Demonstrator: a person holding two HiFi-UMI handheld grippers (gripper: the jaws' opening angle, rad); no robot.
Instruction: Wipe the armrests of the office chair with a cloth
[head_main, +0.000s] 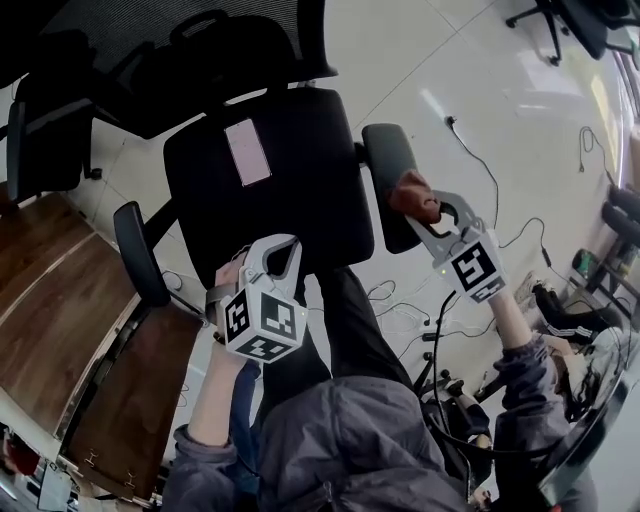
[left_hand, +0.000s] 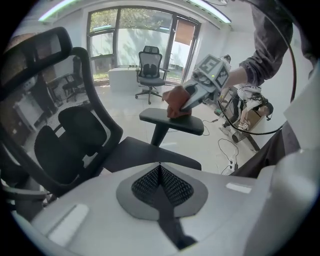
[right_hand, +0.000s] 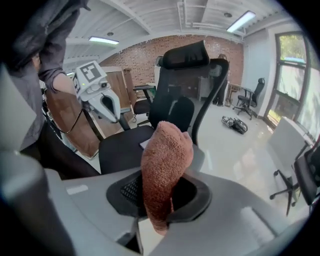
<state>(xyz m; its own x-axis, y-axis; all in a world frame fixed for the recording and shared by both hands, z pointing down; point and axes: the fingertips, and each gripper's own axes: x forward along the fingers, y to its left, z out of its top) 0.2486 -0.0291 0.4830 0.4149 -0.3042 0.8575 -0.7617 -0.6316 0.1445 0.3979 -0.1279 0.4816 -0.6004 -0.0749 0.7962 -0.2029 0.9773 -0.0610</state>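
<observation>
From the head view, the person stands over a black mesh-backed office chair. The right gripper is clamped on a rust-brown fluffy terry cloth, which rests against the black padded armrest on the person's right. The left gripper hangs over the front edge of the seat, well apart from the black armrest on the person's left. A pale pink flat rectangle lies on the seat, and I cannot tell what it is. In the left gripper view, that tool's jaws are pressed together with nothing between them. Beyond them the cloth sits bunched on top of the right-hand pad, under the other tool's tips. In the right gripper view, the cloth stands up between the jaws as a thick folded wad, pinched low down, with its free top rounded over toward the chair. It looks light, soft and limp to me, so I would expect it to fold and drag rather than slide stiffly. The hold near its lower end seems about right, leaving a fat pad free to rub with. A loose pinch, though, could let it creep out under friction. The armrest pad looks firm and smooth, and likely to take pressure well.
</observation>
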